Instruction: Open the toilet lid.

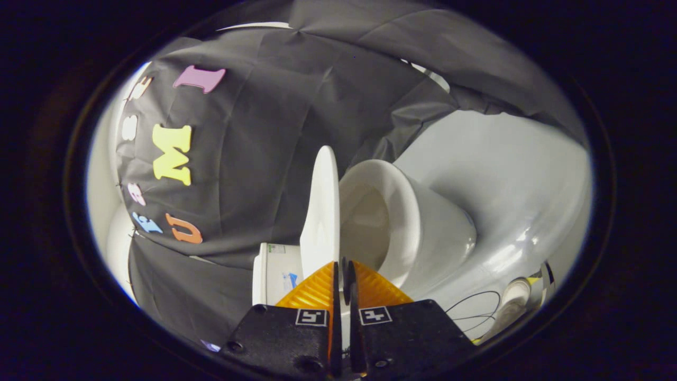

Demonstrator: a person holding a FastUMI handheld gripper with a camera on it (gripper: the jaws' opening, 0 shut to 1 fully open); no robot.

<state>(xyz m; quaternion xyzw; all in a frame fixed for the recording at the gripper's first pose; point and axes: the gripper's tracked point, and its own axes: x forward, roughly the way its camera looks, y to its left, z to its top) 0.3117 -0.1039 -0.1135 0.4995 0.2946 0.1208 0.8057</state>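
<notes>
The smooth white plastic toilet lid (320, 211) stood raised off the bowl, seen nearly edge-on as a thin, rounded oval slab with a glossy face. Its lower edge ran down into the narrow slot between the two fingers of the gripper (342, 275), and the jaws were drawn almost together around that edge; whether both fingers actually pressed on the plastic could not be told.

Just beside the lid, on its other face, sat the white glazed ceramic toilet bowl (423, 222), with a thick rolled rim, a deep oval hollow shaded cream inside, and a curved, shiny outer wall. The camera was rolled, so lid and bowl appeared tipped on their side.

Behind the lid's lower end was a white boxy cistern (275, 275), carrying a small pale sticker near its top corner and a blue mark lower down; neither was legible.

The fingers had ridged, ribbed faces, and each dark mounting block behind them bore a small square black-and-white coded marker rather than any readable writing.

Beyond the bowl spread a pale grey glossy floor (508, 174), catching soft highlights. Thin black cables (476, 307) looped across it near the bowl's base, with a small round white object (515, 293) beside them, too blurred to identify.

Creased matte black cloth (328, 90) formed the booth wall behind everything.
</notes>
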